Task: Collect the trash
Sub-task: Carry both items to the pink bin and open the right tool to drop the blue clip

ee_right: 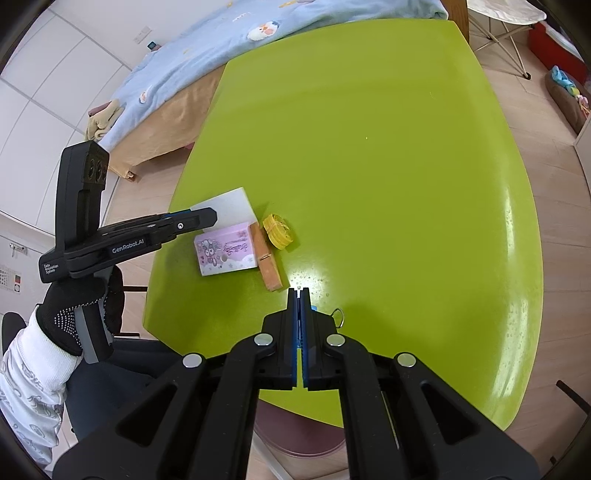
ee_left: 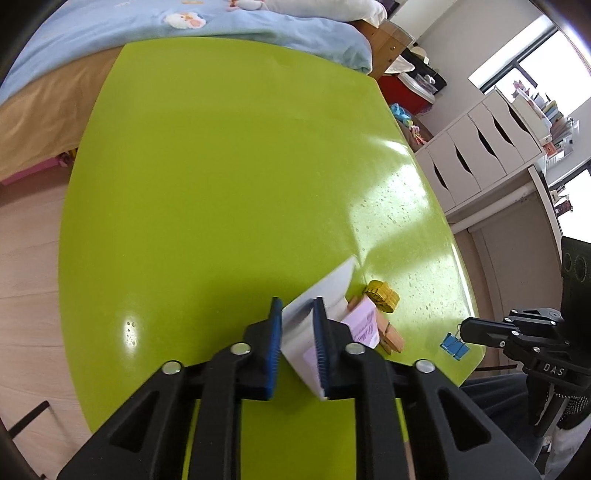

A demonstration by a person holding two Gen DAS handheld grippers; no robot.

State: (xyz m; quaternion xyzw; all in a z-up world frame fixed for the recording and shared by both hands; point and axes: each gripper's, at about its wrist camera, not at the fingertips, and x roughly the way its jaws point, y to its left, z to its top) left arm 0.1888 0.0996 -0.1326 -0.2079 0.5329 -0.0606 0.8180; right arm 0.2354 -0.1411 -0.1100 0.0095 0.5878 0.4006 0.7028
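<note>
My left gripper [ee_left: 297,302] is shut on a flat white piece [ee_left: 325,291], which stands tilted up off the green table [ee_left: 221,166]. The right wrist view shows the same left gripper [ee_right: 210,218] reaching onto the white piece [ee_right: 231,205] at the table's left edge. Beside it lie a pink printed box [ee_right: 225,254], a wooden clothespin [ee_right: 267,264] and a yellow coiled tape [ee_right: 279,229]. My right gripper [ee_right: 299,290] is shut, with nothing seen between its pads. A blue binder clip [ee_left: 454,345] lies just under its tip.
A bed with a blue blanket [ee_left: 147,22] borders the table's far side. White drawers [ee_left: 480,147] and a red box [ee_left: 402,92] stand at the right. A black-gloved hand [ee_right: 74,306] holds the left gripper over a dark chair.
</note>
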